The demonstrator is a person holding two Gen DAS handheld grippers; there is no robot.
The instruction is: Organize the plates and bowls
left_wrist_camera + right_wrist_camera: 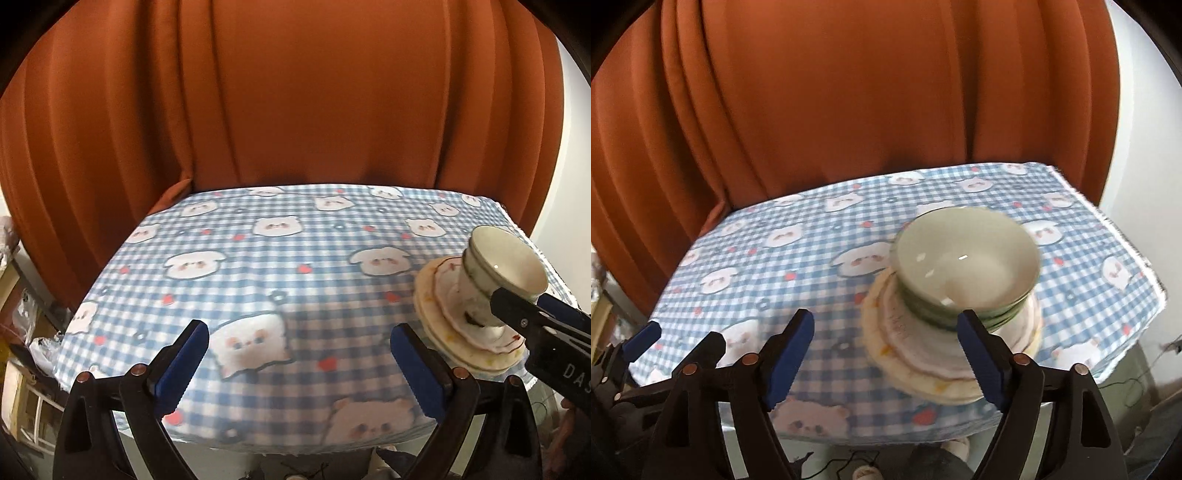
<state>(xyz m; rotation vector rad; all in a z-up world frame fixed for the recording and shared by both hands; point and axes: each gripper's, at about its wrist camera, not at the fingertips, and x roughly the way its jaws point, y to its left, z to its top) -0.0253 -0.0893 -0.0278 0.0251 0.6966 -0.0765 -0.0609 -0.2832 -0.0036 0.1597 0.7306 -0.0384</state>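
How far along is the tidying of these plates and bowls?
It looks almost finished. The pale green ceramic bowls sit nested on the cream scalloped plates, one stack on the blue checked tablecloth. Nothing is in hand: the left gripper and the right gripper both stand open and empty. No other dishes are visible, so little seems left.

Left wrist view: left tool open, nothing between its blue pads.

Checked-cloth surface lies ahead of and under the tool. Ahead to its right, stacked plates carry stacked bowls, image blurred. The right tool enters from the right, in front of the stack; contact cannot be told. Orange curtain beyond.
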